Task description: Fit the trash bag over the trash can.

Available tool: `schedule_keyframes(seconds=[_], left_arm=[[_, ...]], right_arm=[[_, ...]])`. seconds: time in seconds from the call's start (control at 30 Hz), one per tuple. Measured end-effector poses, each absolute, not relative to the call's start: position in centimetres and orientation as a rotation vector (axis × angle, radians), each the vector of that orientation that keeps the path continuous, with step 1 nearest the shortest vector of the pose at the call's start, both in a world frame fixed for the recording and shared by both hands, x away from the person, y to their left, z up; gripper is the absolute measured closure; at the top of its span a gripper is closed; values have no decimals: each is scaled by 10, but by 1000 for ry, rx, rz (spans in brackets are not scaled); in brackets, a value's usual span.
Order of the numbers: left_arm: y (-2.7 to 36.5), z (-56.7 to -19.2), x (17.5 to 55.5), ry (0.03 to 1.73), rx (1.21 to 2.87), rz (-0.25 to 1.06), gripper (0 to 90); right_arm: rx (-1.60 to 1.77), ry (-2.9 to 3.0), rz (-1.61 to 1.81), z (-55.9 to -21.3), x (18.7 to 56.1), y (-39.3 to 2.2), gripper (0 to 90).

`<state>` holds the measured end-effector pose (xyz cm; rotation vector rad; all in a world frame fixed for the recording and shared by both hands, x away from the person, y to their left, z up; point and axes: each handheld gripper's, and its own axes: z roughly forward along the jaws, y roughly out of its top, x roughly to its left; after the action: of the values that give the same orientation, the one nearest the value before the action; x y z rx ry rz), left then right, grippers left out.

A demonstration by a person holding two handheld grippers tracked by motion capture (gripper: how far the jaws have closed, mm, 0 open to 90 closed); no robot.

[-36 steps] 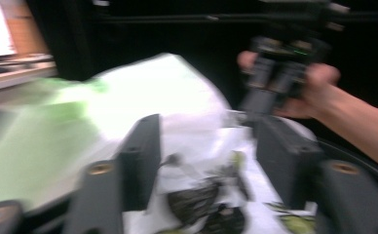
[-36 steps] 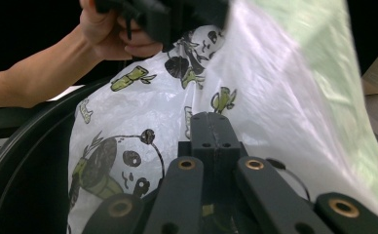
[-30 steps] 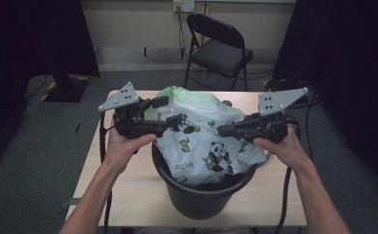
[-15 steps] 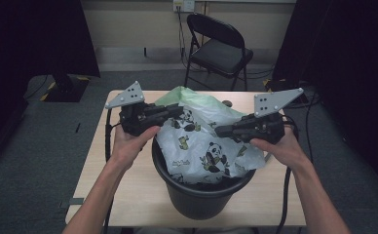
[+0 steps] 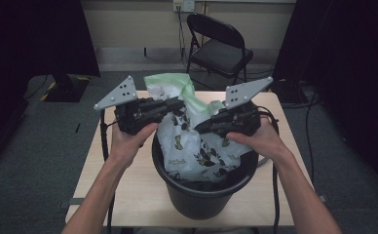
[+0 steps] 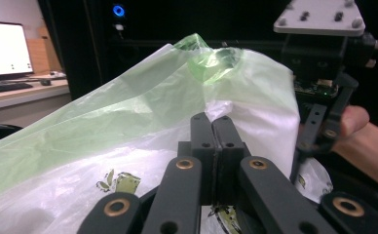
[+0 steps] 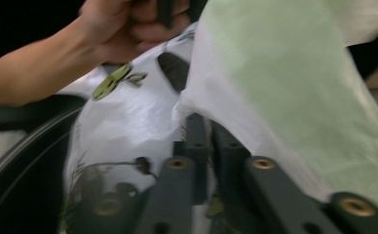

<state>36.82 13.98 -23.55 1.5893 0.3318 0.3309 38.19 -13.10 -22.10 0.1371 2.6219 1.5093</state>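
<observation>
Over bucket (image 5: 201,195): left gripper (image 6: 215,129) fingers pinch bag (image 6: 128,126); right gripper (image 7: 207,134) fingers slightly parted.

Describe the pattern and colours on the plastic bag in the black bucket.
The plastic bag is white with a panda print and a green top edge, clearest in the high view.

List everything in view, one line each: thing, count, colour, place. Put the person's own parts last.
plastic bag: one, white with panda print and a green top, standing in the bucket, its top pulled up between the grippers.
bucket: one, black, on the table's near half.
table: one, light wood, centre of the room.
folding chair: one, black, beyond the table.
monitor: one, lit white, on a desk in the left gripper view.
left gripper: one, black, jaws pressed together at the bag's edge.
right gripper: one, black, jaws just opening a little, bag film against them.
hands: two, on the grippers.
</observation>
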Motion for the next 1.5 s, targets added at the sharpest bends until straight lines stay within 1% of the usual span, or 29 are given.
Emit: schedule_keyframes(seconds=[0.1,0.13,0.23,0.43,0.6,0.63,0.8,1.0,1.17,1.23,1.27,1.3,1.4,1.5], left_arm=[[139,-241,364,303,1608,322,897],[139,-242,363,300,1611,330,897],[139,-246,362,292,1637,345,898],[132,-251,361,283,1694,380,900],[123,-253,357,246,1770,441,900],[122,-254,357,245,1779,444,900],[119,-254,355,227,1816,471,900],[116,-254,353,208,1842,483,900],[109,-254,351,173,1861,488,900],[107,-253,349,156,1872,497,900],[107,-253,348,150,1875,495,900],[107,-252,348,147,1876,495,900],[109,-251,346,149,1868,501,900],[111,-250,347,169,1850,507,898]], right_arm=[[125,2625,1521,-224,380,-132,613],[130,2619,1545,-224,380,-136,584],[145,2592,1601,-222,379,-149,560],[140,2525,1698,-213,375,-167,558],[105,2498,1752,-206,372,-175,592],[110,2487,1768,-204,372,-177,614],[108,2451,1805,-199,371,-181,654],[136,2385,1852,-190,373,-183,681],[252,2339,1836,-183,382,-178,673],[289,2310,1880,-178,387,-175,667],[338,2318,1857,-175,394,-167,659],[338,2318,1857,-175,394,-167,659],[340,2381,1808,-177,397,-156,618],[279,2471,1735,-186,392,-145,591]])
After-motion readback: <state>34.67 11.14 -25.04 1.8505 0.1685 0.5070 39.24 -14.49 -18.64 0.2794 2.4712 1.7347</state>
